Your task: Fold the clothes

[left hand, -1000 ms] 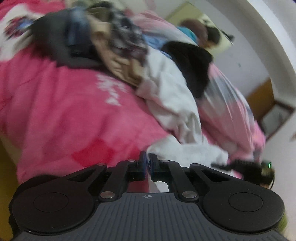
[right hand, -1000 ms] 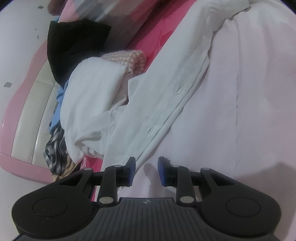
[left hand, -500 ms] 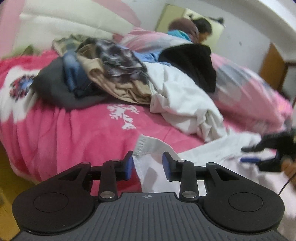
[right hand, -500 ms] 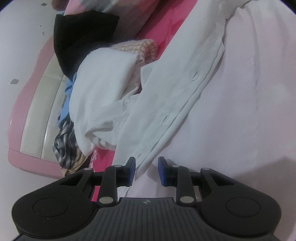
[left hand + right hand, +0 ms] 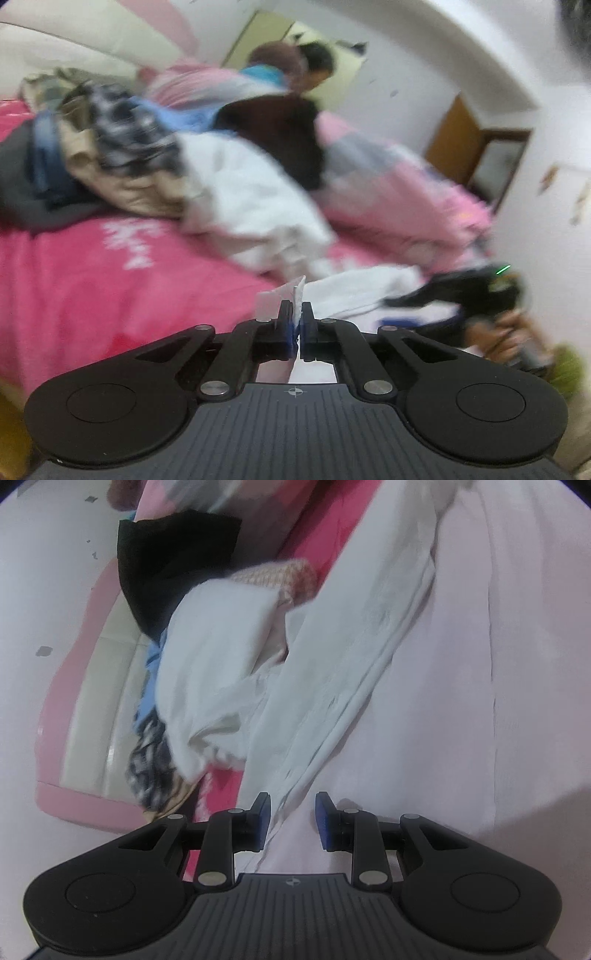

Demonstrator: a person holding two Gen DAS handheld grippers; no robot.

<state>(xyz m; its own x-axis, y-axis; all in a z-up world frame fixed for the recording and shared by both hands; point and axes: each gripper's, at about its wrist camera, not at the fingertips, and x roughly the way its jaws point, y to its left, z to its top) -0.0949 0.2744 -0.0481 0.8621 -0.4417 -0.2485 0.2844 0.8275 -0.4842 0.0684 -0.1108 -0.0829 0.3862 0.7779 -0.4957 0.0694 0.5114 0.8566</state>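
Fabric sits pinched in the left gripper [image 5: 296, 325]: its blue-padded fingers are pressed nearly together on a corner of the white shirt [image 5: 354, 291], and a small flap of cloth stands up just above the tips. Only the left wrist view shows this grasp. It also shows, low at the right edge, the right gripper [image 5: 436, 295] as a blurred dark shape with a green light on it, reaching in over the same shirt with a hand [image 5: 498, 336] behind it. Past the shirt lies the pink bedspread [image 5: 92, 280], then a heap of unfolded clothes [image 5: 140, 158] in grey, tan, plaid, blue, white and black, and a pink quilt [image 5: 399, 192] beyond; much of this is smeared by motion.

The right wrist view gives what the other cannot: the shirt seen close, spread flat over the bed and filling the right half of the frame, its button placket [image 5: 354, 701] running as a long fold from the fingers up and away. Here the right gripper [image 5: 291, 821] is parted, holding nothing, its left fingertip [image 5: 261, 819] just beside the lower end of the placket, hovering low over the cloth. Further off the clothes pile [image 5: 207, 672] rests against a pink and cream headboard [image 5: 92, 701]
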